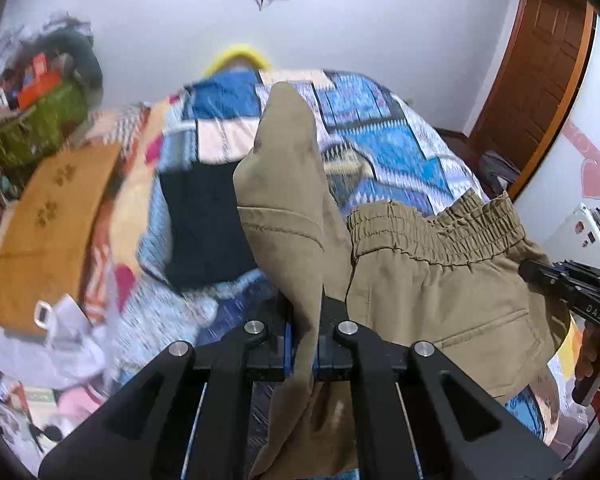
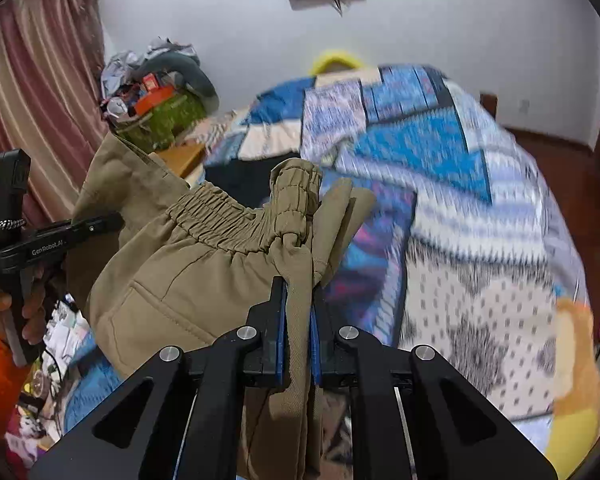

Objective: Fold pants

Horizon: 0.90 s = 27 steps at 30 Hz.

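**Khaki pants held aloft between two grippers, waistband strung across**

While both tools are raised above the patterned bedspread (image 1: pixel 384 140), the pants (image 1: pixel 440 280) hang in the air between them rather than lying on the bed. The left gripper (image 1: pixel 302 320) is clenched on a tall fold of khaki cloth that stands up between its blue pads and drapes down below them. The right gripper (image 2: pixel 298 304) is likewise clamped on a bunched end of the elastic waistband (image 2: pixel 228 220), which rises just past its fingertips.

From the right wrist view the waistband runs leftward toward the other tool, so the long axis of the held edge lies side to side between the two hands, with the back pocket (image 2: pixel 148 320) and the rest of the garment sagging beneath. Neither hand is clearly nearer the bed; the open stretch of bedspread lies ahead of both, beyond a dark garment (image 1: pixel 204 220) spread on it.

My judgement is that the next move depends on keeping that edge taut and level while lowering it forward; slack would let the legs bunch
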{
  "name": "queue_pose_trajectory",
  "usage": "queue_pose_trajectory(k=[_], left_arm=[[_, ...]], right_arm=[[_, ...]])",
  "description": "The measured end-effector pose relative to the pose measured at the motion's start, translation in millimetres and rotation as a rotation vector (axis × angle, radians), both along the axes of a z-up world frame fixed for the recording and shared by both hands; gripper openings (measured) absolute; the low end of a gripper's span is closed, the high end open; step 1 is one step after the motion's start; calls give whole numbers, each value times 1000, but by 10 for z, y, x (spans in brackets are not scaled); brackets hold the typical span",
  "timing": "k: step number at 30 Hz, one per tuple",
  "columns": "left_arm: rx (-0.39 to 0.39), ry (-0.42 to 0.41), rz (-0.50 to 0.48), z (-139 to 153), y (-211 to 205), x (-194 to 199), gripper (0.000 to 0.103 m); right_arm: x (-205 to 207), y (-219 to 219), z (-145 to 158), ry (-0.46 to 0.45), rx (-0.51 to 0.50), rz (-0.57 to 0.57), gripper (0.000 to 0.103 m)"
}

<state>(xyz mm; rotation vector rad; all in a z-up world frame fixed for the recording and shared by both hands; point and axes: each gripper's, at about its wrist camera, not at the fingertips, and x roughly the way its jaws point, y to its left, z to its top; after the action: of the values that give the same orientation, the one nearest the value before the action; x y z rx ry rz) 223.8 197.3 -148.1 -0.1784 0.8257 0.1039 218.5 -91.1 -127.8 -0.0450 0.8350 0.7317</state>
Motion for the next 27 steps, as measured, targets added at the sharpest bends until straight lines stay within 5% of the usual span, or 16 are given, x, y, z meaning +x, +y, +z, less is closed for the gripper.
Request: queue_pose_trajectory(k=[13, 19, 27], left_arm=[[98, -75, 102, 349, 739, 568, 7], [121, -43, 138, 116, 1104, 960, 7], [101, 25, 189, -573, 1564, 1478, 7]], right_arm=[[760, 862, 430, -119, 22, 36, 9], [1190, 1327, 261, -119, -10, 52, 9], [1626, 1811, -190, -90, -64, 80, 9]])
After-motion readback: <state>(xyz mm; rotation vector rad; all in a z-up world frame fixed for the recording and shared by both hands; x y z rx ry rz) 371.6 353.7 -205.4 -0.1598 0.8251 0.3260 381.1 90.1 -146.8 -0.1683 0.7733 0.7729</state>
